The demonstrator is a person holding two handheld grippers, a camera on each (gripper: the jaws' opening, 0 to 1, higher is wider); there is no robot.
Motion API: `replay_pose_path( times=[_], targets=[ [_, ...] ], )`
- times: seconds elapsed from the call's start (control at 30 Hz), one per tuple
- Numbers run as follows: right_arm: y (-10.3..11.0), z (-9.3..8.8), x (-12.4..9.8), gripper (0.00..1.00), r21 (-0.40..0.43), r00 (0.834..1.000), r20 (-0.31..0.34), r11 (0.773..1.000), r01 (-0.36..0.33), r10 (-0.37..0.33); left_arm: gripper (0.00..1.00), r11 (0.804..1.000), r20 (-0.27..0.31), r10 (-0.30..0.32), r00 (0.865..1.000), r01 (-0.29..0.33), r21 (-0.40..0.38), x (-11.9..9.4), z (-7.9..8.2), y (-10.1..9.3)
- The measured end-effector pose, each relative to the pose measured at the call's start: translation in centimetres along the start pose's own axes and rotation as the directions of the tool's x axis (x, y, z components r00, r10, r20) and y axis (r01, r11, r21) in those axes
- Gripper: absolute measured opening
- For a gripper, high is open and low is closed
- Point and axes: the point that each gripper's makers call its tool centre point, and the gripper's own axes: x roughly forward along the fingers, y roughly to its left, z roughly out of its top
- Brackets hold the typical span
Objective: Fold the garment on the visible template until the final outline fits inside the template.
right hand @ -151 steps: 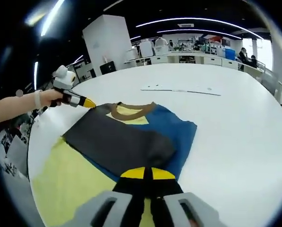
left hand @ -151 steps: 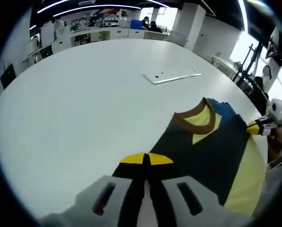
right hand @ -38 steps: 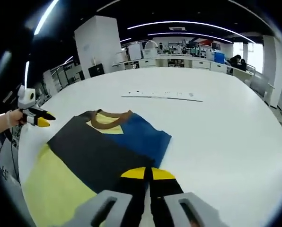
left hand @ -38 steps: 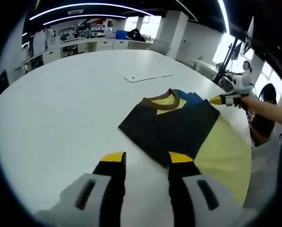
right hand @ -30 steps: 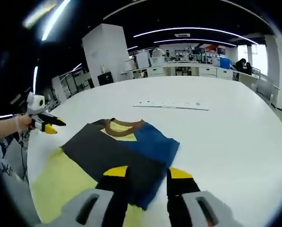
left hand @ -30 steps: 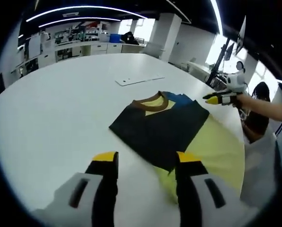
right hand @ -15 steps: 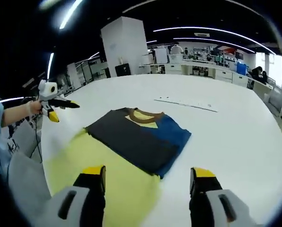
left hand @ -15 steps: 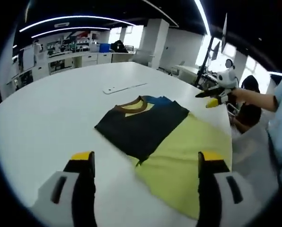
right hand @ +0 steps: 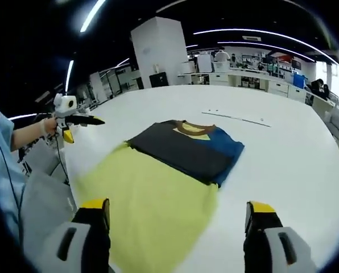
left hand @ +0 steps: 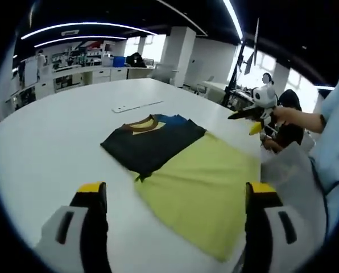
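Lying flat: soft rectangular folded garment [left hand: 175, 165] on smooth table [left hand: 56, 131].

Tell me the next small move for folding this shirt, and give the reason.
Probably lower both grippers to the near yellow hem of the garment and pinch its two corners. Both sets of jaws are wide open and hold nothing, the dark sleeves are already folded across the chest, and the long yellow lower half lies flat on the table, so folding it up toward the collar seems next.
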Motion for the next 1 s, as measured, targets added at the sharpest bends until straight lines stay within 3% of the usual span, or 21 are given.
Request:
replay_pose_path(
  times=[0.37,0.67,0.87,0.93,1.0],
  targets=[
    [0.1,-2.0,-1.8,0.99,0.001,1.000,-0.012,1.000,0.006,-0.006,0.96,1.000,-0.003,0.012,1.000,-0.012,-0.022,-0.8,-2.3,-1.5],
    [0.5,-5.1,-2.4,0.97,0.023,0.998,-0.055,1.000,0.004,-0.003,0.94,0.999,-0.031,0.014,0.999,-0.015,-0.049,-1.0,-4.3,-2.4],
    [1.1,-8.4,-2.7,0.86,0.002,0.990,-0.138,1.000,0.000,0.001,0.88,0.998,-0.071,-0.001,0.997,-0.003,-0.057,-0.8,-6.2,-3.4],
    [1.4,-10.2,-2.8,0.79,0.032,0.980,-0.199,0.999,0.003,0.003,0.84,0.998,-0.088,-0.009,0.996,0.003,-0.069,-0.7,-7.1,-3.9],
    [1.3,-11.2,-2.7,0.68,0.027,0.979,-0.203,1.000,0.014,-0.008,0.80,0.996,-0.096,-0.018,0.995,0.009,-0.091,-0.5,-7.9,-4.5]
  ],
)
